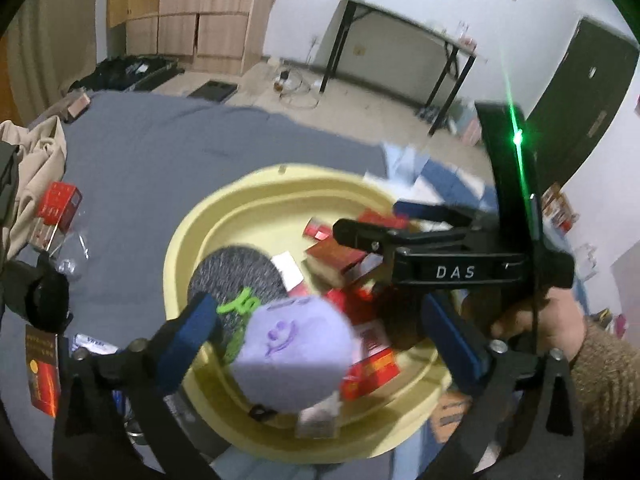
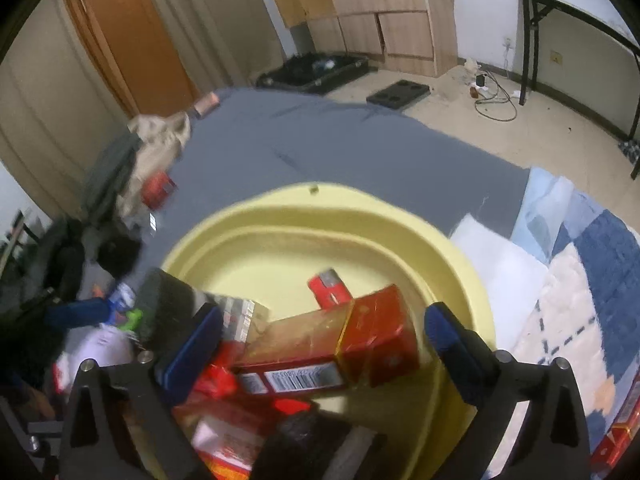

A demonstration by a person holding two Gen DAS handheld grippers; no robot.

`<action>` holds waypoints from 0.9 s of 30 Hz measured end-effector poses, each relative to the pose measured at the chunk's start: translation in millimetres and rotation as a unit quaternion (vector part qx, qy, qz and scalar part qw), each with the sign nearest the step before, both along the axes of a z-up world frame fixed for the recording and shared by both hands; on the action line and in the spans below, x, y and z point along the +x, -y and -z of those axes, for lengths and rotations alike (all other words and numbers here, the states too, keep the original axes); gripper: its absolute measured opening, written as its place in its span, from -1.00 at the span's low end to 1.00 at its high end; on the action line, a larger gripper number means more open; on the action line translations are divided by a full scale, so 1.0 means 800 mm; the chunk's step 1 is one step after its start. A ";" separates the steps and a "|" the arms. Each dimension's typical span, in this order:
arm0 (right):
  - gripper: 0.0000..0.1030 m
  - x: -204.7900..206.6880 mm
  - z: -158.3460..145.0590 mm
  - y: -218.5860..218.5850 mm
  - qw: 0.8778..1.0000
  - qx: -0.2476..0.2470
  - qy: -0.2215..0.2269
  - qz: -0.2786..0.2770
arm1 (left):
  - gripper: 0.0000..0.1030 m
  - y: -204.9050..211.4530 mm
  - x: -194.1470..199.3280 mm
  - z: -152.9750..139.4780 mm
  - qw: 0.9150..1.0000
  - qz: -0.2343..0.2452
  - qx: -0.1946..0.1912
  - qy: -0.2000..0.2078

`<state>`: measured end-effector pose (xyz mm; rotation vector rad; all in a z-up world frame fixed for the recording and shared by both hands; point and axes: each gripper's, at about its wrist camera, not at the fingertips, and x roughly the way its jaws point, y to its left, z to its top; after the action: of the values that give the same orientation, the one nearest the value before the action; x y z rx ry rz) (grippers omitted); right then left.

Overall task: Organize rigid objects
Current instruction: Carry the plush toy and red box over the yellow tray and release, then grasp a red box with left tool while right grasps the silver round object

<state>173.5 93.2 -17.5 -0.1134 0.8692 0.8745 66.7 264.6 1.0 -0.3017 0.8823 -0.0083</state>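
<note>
I held the left gripper [image 1: 316, 344] directly above the yellow basin [image 1: 188, 240], which sat on the grey bed sheet [image 1: 168, 152]. Its blue fingers [image 1: 192, 328] stood wide apart. A lilac round object [image 1: 296, 356] lay between them, apparently untouched on either side, so I judged it to be free over the basin, where the rigid items were being collected. The red boxes [image 2: 316, 356] were already piled inside. The right gripper [image 2: 320, 344] was angled down over that pile, fingers spread and holding nothing. One red box [image 1: 60, 204] remained outside, beside the beige cloth [image 1: 40, 160].
</note>
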 end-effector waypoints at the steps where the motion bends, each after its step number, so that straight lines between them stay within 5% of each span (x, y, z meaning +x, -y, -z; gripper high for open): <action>1: 0.99 0.000 -0.005 0.004 1.000 0.011 -0.002 0.002 | 1.00 0.000 -0.001 -0.007 1.000 -0.002 -0.003 0.007; 8: 0.99 -0.020 -0.065 0.090 0.994 0.093 0.044 0.033 | 1.00 0.011 -0.008 -0.050 0.998 -0.033 -0.017 0.055; 13: 0.99 -0.038 -0.082 0.214 0.987 0.080 0.097 0.097 | 1.00 0.067 0.006 -0.065 0.999 -0.001 0.015 0.051; 21: 0.99 -0.083 -0.019 0.370 0.976 -0.040 0.138 0.164 | 1.00 0.163 0.023 -0.043 0.994 0.067 0.088 0.019; 27: 0.99 -0.078 0.037 0.412 0.977 -0.019 0.108 0.185 | 1.00 0.231 0.072 -0.006 0.994 0.083 0.069 -0.030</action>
<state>110.9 -236.6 -47.1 -0.0750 0.6738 0.4868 124.0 80.0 5.6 -0.1006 0.9618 -0.0919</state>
